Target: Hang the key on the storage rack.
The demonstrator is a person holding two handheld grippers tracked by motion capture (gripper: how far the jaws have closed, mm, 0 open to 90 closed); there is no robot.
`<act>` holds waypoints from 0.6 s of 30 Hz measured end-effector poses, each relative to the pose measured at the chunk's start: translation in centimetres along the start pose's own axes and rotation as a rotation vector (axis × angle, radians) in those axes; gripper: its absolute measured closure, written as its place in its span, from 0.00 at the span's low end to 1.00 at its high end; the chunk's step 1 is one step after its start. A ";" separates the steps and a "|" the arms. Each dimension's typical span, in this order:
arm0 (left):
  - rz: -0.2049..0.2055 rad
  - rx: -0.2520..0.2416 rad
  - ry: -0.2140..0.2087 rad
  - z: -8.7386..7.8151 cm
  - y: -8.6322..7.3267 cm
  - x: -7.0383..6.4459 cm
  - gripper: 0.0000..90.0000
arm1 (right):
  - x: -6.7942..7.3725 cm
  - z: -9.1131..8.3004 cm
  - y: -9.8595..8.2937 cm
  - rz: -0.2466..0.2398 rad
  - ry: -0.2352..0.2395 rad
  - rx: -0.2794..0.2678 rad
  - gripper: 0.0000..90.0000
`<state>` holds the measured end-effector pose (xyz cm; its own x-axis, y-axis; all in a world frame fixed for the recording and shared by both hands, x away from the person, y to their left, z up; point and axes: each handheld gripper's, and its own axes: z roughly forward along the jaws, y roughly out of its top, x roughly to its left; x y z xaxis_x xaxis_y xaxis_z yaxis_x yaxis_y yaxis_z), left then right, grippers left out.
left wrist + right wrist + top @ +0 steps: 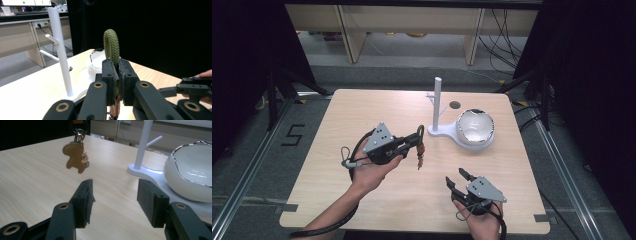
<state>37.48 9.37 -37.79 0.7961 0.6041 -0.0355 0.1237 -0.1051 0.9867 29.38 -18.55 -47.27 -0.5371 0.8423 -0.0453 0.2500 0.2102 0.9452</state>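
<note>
The olive-green braided cord loop (111, 46) with a brown bear-shaped leather charm (75, 156) hangs above the table middle, pinched in my left gripper (416, 139). My right gripper (457, 179), near right, stands wide open, before the white ceramic bowl (475, 126)

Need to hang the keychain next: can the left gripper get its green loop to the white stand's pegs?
Probably yes. The left gripper holds the green loop clear above the table, with nothing between it and the white stand.
</note>
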 end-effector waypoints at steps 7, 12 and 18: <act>0.007 0.002 0.021 0.0 0.2 0.6 0.93 | -0.2 -0.2 -0.5 0.011 -0.003 0.011 0.53; 0.002 0.000 0.037 0.2 0.4 1.1 0.93 | -0.3 -0.2 -0.7 0.007 -0.010 0.004 0.53; 0.004 -0.006 0.059 0.3 0.7 1.8 0.93 | -0.4 -0.2 -0.9 -0.005 -0.004 0.011 0.53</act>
<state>39.17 10.11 -37.20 0.7600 0.6496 -0.0222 0.1171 -0.1033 0.9877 29.21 -19.15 -47.99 -0.5349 0.8434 -0.0512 0.2561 0.2195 0.9414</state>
